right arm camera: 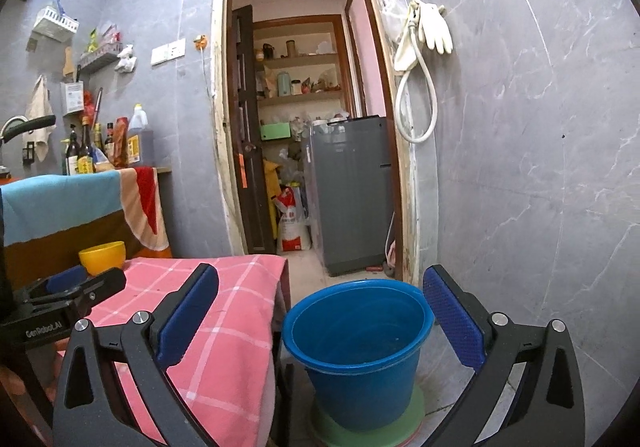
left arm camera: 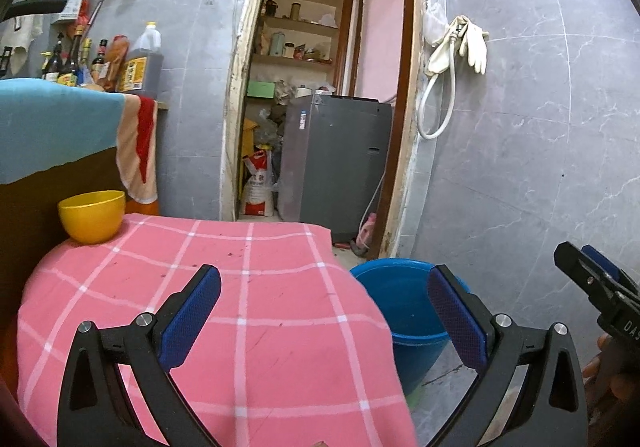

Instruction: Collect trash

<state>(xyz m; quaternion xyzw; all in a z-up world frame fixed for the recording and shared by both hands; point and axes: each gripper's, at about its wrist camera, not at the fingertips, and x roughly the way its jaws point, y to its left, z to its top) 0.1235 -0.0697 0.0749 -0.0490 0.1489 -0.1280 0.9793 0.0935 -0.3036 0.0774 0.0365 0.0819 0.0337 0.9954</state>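
Left wrist view: your left gripper (left arm camera: 324, 311) has its jaws spread wide and holds nothing. Between and below the jaws lies the bench (left arm camera: 224, 311) under a pink checked cloth; only small dark specks show on it, no piece of trash large enough to pinch. A yellow bowl (left arm camera: 92, 216) stands beyond the left jaw, well apart. The blue bucket (left arm camera: 400, 311) sits on the floor just behind the right jaw. Judged step: searching for trash, or finished. Your next move calls for locating an item before closing.

Right wrist view: your right gripper (right arm camera: 320, 315) also has its jaws spread and empty. The blue bucket (right arm camera: 358, 351) stands between the jaws, upright on a green disc (right arm camera: 416, 413), mouth open. Its inside looks dark; its contents cannot be told.
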